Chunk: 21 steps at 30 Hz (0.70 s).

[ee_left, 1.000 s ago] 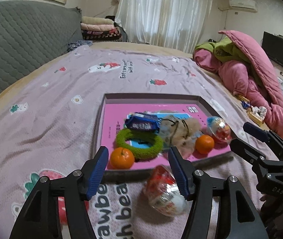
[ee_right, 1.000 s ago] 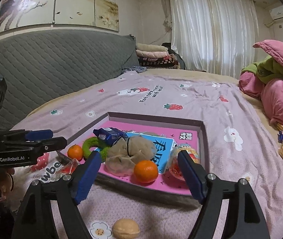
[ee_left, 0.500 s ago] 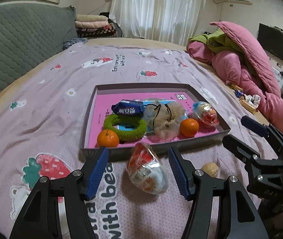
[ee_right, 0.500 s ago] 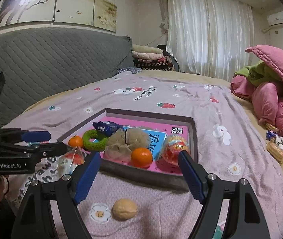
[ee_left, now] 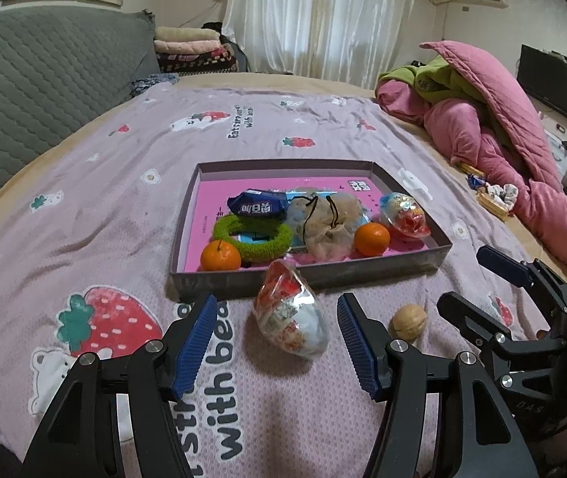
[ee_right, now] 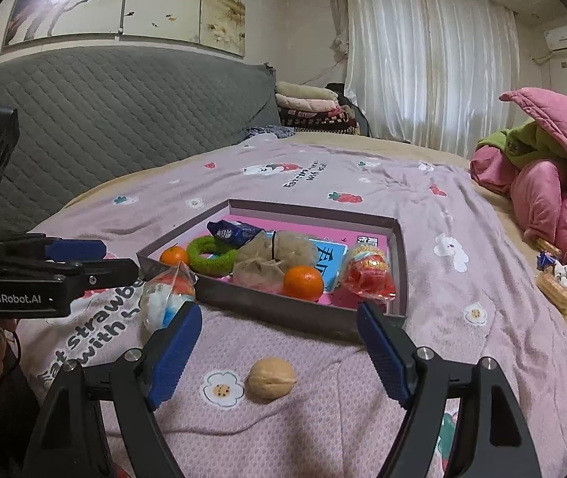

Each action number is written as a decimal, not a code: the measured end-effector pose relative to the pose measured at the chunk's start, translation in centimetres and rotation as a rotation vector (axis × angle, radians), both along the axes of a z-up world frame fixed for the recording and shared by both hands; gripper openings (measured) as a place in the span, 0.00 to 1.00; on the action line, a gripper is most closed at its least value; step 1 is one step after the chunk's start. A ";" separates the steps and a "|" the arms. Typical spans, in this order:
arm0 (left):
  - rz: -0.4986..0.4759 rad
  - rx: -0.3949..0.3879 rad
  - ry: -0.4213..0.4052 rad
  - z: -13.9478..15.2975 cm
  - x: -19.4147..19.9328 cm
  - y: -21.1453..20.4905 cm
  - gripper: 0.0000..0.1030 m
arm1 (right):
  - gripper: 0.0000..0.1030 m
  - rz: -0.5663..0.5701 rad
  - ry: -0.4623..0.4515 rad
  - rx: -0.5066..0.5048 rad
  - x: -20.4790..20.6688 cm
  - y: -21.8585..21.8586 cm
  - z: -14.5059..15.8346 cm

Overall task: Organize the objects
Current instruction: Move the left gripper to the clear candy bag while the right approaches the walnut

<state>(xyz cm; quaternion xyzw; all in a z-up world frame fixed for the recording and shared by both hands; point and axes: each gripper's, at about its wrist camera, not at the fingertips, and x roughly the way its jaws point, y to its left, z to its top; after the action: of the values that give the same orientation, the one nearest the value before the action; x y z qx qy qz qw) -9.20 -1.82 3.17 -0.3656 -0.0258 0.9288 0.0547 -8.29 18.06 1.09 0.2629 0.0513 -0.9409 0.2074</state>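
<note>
- Centrally, a shallow grey cardboard tray [ee_left: 307,277] with a pink printed floor lies on the lilac strawberry-print bedspread [ee_left: 96,207].
- Inside the tray: a blue snack packet [ee_left: 258,207], a green fuzzy ring [ee_left: 252,237], a beige mesh drawstring pouch [ee_left: 329,225], two mandarins, one [ee_left: 220,255] at the near left corner and one [ee_left: 371,239] toward the near right, and a foil-wrapped toy egg [ee_left: 405,215] by the right wall.
- Outside the tray, on the bedspread: a second wrapped toy egg [ee_left: 292,316], lying just in front of the tray's near wall, and a walnut [ee_left: 409,322] to its right, apart from it.
- Left gripper [ee_left: 277,340]: jaws spread wide, holding nothing. In its own view the loose wrapped egg lies between and just beyond the blue finger pads [ee_left: 195,342], with clear gaps on both sides.
- Right gripper [ee_right: 279,352]: jaws likewise spread and empty. The walnut [ee_right: 271,378] rests on the bedspread between its fingers, touching neither pad, beside a printed flower [ee_right: 221,390].
- Each gripper appears in the other's view: the right one at the left view's right edge, the left one at the right view's left edge, beside the loose egg [ee_right: 165,298].
- Background: a grey quilted headboard [ee_right: 104,119], folded blankets [ee_right: 311,109], white curtains [ee_right: 426,75] and a heaped pink quilt [ee_left: 494,139].
</note>
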 end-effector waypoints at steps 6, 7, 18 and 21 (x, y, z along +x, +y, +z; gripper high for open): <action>-0.013 0.000 0.003 0.1 0.5 0.3 0.63 | 0.77 0.002 -0.033 0.021 0.7 -0.1 -0.9; -0.017 -0.003 0.004 0.1 0.6 0.4 0.63 | 0.77 0.004 -0.041 0.021 0.7 0.0 -1.0; -0.027 0.002 -0.024 -1.0 0.4 1.0 0.63 | 0.78 0.020 -0.102 0.066 0.7 -0.9 -2.8; -0.028 -0.014 -0.029 -1.4 0.1 1.5 0.63 | 0.77 0.011 -0.121 0.076 0.4 -1.0 -3.3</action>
<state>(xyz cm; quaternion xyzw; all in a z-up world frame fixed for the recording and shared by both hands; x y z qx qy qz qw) -9.08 -0.34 1.81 -0.3799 -0.0150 0.9226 0.0646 -7.89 17.07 -2.22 0.3265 0.0760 -0.9195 0.2052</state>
